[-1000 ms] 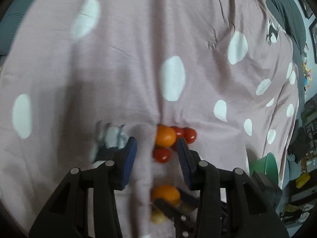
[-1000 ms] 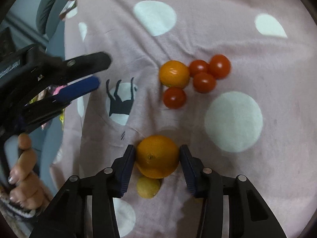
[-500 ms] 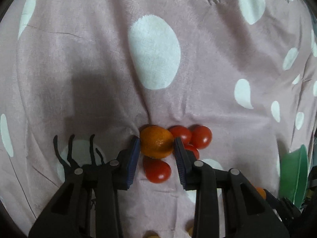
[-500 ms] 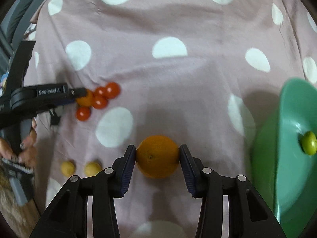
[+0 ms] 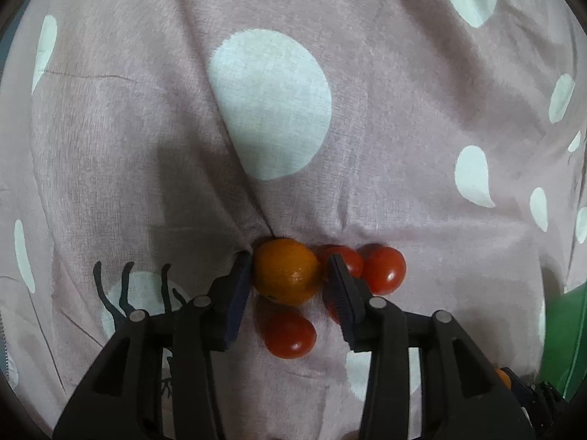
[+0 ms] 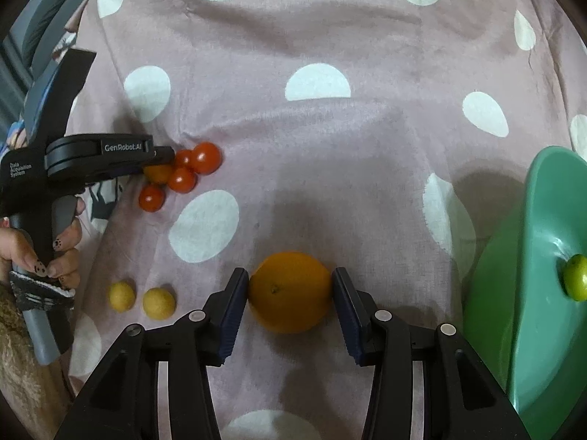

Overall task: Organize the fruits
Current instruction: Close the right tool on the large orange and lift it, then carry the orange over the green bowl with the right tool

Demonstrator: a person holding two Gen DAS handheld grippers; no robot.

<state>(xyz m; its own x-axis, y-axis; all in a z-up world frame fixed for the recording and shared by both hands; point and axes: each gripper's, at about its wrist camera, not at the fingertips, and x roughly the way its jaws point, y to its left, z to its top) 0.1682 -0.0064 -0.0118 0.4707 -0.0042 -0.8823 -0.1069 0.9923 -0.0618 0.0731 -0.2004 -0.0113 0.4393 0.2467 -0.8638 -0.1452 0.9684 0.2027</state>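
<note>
While a pink spotted blanket [image 6: 330,154] lies under everything, a green bowl [image 6: 528,293] tilts at its right edge with a small green fruit [image 6: 576,277] inside. Left of the bowl, the right gripper [image 6: 290,291] pinches a large orange [image 6: 290,291] between its jaws. Farther left of the bowl, the left gripper [image 5: 288,275] has a small orange [image 5: 286,275] between jaws that have just been opening, the right pad seemingly apart from it. Four tomatoes [image 5: 383,268] crowd that small orange, and two yellow fruits [image 6: 158,302] lie nearer the camera.
</note>
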